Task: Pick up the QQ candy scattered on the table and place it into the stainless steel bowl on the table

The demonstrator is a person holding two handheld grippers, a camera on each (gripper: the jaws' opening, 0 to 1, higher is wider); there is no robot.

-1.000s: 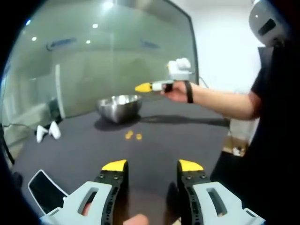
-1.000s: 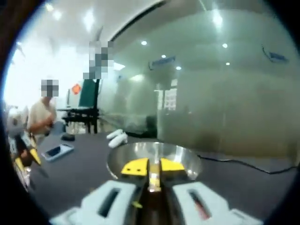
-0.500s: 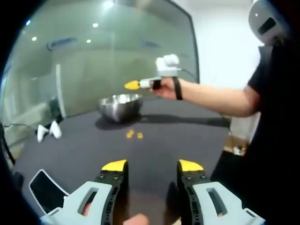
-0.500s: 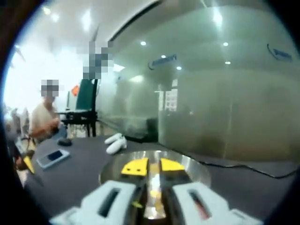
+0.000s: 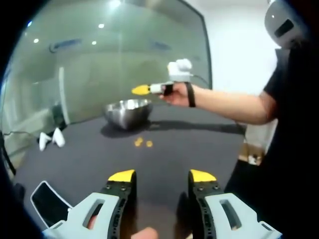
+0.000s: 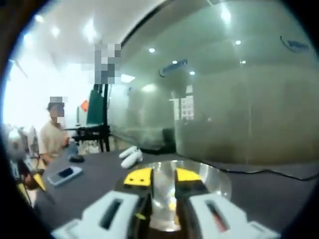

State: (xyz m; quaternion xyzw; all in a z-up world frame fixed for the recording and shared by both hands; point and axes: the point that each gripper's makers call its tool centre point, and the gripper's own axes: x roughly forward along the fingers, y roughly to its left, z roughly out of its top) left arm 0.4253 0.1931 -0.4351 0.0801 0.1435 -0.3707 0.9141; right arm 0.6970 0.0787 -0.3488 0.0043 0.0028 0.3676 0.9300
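1. In the left gripper view, the left gripper (image 5: pixel 162 176) rose from the bottom of the frame with its yellow-tipped jaws wide apart and nothing between them.
2. Just above the frame's centre sat the stainless steel bowl (image 5: pixel 126 113) on the dark desk (image 5: pixel 89 159); two pieces of QQ candy (image 5: pixel 143 143) lay on the desk just below it, near but apart from the bowl.
3. The right gripper (image 5: pixel 141 90) (held out in a hand from the right side of the frame) hung above the bowl, yellow tips pointing left.
4. In the right gripper view, the right gripper (image 6: pixel 156 177) had its jaws parted by a narrow gap, nothing clearly held, with the bowl (image 6: pixel 209 178) directly beyond them at lower centre.
5. Two white controllers (image 6: pixel 130 156) lay left of centre behind the bowl, and a phone (image 6: pixel 65 174) rested on the desk at lower left.
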